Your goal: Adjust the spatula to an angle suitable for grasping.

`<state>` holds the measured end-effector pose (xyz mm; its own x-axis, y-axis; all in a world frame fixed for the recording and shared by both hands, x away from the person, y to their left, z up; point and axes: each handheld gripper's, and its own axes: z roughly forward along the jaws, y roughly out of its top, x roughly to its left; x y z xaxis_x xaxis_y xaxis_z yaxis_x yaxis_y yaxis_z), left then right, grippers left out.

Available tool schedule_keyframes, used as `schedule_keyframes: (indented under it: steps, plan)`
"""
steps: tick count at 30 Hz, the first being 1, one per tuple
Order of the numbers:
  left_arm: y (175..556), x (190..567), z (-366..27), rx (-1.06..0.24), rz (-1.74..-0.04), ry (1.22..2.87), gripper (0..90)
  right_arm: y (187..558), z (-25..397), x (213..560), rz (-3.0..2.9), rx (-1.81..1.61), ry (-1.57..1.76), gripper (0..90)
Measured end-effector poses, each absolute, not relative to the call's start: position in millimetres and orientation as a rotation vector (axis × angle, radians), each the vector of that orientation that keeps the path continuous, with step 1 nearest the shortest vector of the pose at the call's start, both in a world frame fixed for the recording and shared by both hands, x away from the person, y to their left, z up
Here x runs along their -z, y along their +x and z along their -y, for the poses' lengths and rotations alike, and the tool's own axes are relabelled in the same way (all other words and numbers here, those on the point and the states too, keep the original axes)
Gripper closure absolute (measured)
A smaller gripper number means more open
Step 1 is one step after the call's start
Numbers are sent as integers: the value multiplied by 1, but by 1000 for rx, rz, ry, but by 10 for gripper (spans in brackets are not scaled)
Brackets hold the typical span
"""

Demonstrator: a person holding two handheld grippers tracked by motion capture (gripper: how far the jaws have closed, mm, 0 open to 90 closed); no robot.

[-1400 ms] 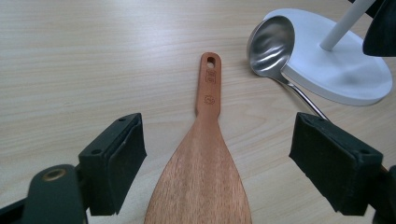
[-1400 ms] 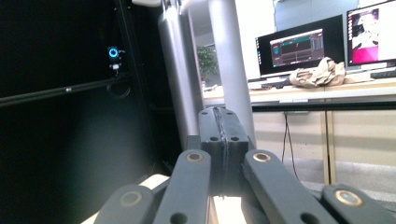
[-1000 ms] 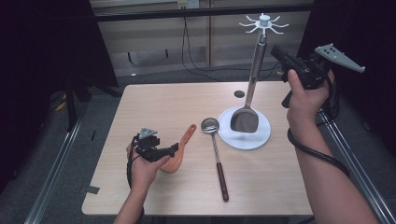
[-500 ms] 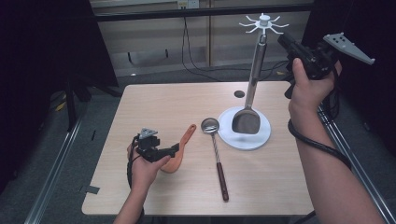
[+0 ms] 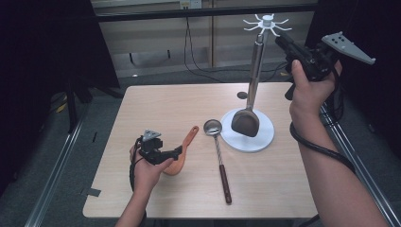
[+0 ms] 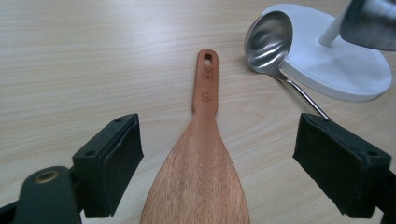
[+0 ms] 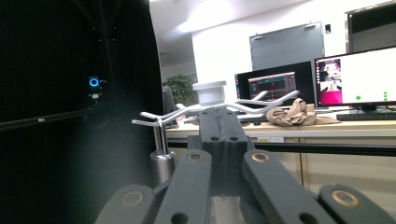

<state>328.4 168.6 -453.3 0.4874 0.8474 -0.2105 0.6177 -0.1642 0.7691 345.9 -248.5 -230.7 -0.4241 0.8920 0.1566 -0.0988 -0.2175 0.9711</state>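
High view: left tongs (image 5: 177, 152) low on table (image 5: 156, 109), near left, over spatula (image 5: 180, 154); right tongs (image 5: 282, 41) raised far right, beside rack (image 5: 255, 71) top.
Left gripper view: jaws released, spatula lying between; ladle (image 6: 268, 39) far right.
Right gripper view: jaws clenched, empty, by rack hooks (image 7: 163, 119).

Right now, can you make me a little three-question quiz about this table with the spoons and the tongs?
1. True or false: the left tongs are open, with the wooden spatula lying between their jaws.
2. What hangs on the stand above its white base? A) a dark turner B) a whisk C) a cup
3. Fill in: the metal ladle lies on the table between the wooden spatula and the ____.

Key
1. True.
2. A: the dark turner hangs low over the base.
3. Stand. The right tongs are held up near its hooks, jaws shut.
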Motion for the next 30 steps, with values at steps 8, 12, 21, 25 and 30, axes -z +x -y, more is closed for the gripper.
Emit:
schedule_keyframes:
  steps: [8,12,21,25,30]
  plan:
    - [328,453,-168,-342,-1219,1877,149,347,242,230,-1315,-1748,994,900]
    - [328,452,-168,-341,-1218,1875,150,348,239,231,-1318,-1765,992,900]
    - [328,452,-168,-344,-1217,1881,150,348,237,230,-1330,-1765,987,900]
    - [328,451,-168,-342,-1214,1881,150,348,236,230,-1335,-1767,986,900]
    - [328,451,-168,-343,-1217,1874,150,348,236,230,-1334,-1769,987,900]
